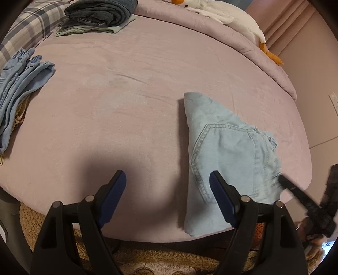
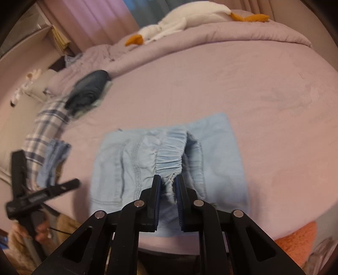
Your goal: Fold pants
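The light-blue denim pants (image 2: 169,156) lie folded near the front edge of the pink bed (image 1: 147,84), their elastic waistband bunched and pinched between the right gripper (image 2: 168,184) pads. The left gripper (image 1: 168,179) hangs over bare sheet just beside them, jaws spread wide, holding nothing. Farther off lie another pair of jeans (image 1: 19,84), a stack of dark folded clothes (image 1: 99,14), a plaid pillow (image 1: 31,25) and a plush goose (image 2: 186,19).
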Available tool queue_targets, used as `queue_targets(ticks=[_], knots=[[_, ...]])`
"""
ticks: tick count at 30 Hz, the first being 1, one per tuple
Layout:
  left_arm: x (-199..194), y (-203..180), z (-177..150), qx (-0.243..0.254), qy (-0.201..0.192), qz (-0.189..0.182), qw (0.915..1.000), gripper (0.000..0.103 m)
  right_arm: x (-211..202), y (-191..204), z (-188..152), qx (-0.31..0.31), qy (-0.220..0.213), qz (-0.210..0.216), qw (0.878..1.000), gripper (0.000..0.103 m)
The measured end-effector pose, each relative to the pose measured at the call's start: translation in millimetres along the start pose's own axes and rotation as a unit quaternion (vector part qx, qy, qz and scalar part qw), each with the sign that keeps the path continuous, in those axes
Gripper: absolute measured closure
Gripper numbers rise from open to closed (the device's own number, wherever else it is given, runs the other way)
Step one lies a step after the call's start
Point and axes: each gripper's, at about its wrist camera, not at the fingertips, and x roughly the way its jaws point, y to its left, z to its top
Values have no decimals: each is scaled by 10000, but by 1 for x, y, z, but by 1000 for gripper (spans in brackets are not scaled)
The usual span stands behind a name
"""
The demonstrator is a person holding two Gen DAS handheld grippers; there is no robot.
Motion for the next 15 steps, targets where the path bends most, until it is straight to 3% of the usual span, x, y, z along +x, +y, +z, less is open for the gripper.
queue_targets(ticks=[3,5,7,10,15], knots=[[-1,1,-2,28,37,45,10000,22,32,-9,-7,13,481,-225,9986,86],[-2,3,-3,37,41,77,10000,22,32,-13,-5,148,447,-97,9988,73],[-2,5,-3,12,51,142,9999,22,25,-19,3,257,383,-185,9988,23],[-3,10,-5,-44,13,222,9997,22,22,-27,14,270,202,-177,9993,21],[-7,15,-7,-117,-13,245,9996,22,55,-26,22,447,645,473,9958,21]])
